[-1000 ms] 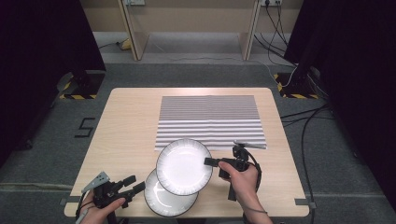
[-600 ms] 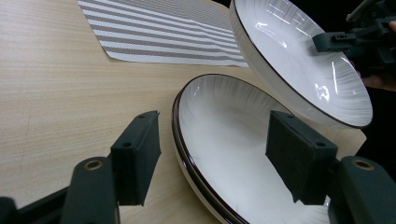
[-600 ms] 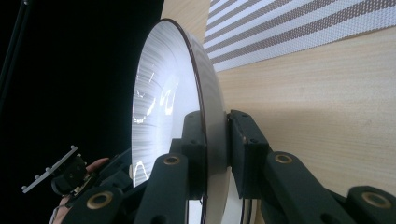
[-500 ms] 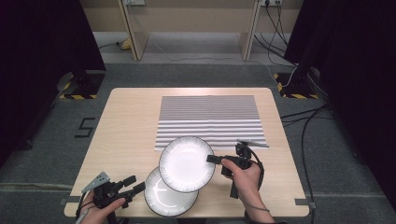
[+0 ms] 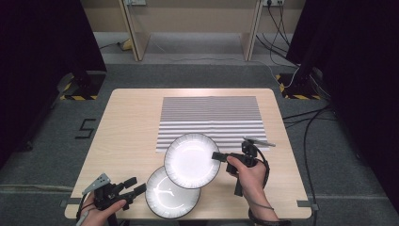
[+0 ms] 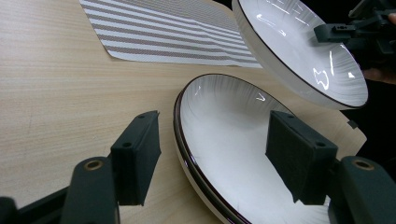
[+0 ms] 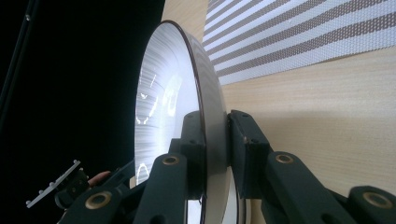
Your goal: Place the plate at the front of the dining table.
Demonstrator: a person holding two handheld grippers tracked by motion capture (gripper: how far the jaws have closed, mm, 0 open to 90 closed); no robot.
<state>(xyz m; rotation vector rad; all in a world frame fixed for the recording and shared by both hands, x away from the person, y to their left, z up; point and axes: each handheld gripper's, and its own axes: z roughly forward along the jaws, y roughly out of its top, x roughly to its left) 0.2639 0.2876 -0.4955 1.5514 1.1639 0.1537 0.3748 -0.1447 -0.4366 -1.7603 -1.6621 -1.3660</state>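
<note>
Two black two-jaw grippers are in your hands. Your right gripper [image 5: 217, 155] has its jaws narrowed onto the rim of a round, glossy white ceramic plate with a thin dark edge [image 5: 192, 160]; in the right gripper view both pads press that rim from either side, so the upper plate [image 7: 175, 107] is firmly pinched. You hold it tilted and lifted off the table, its far edge over the near edge of the striped mat.

Your left gripper [image 5: 136, 186] stands wide open with nothing held. In the left gripper view its square, matte black foam pads [image 6: 136, 156] straddle the rim of a second white plate of the same kind [image 6: 224, 140] without touching it.

That lower plate [image 5: 170, 195] lies flat on the table, nearer you than the mat, partly under the raised one.

Both plates are shallow and shiny, with fine radial ribbing toward the rim.

A flat rectangular mat of woven grey and white stripes [image 5: 209, 117] lies on the pale wood-grain tabletop [image 5: 127, 122].
</note>
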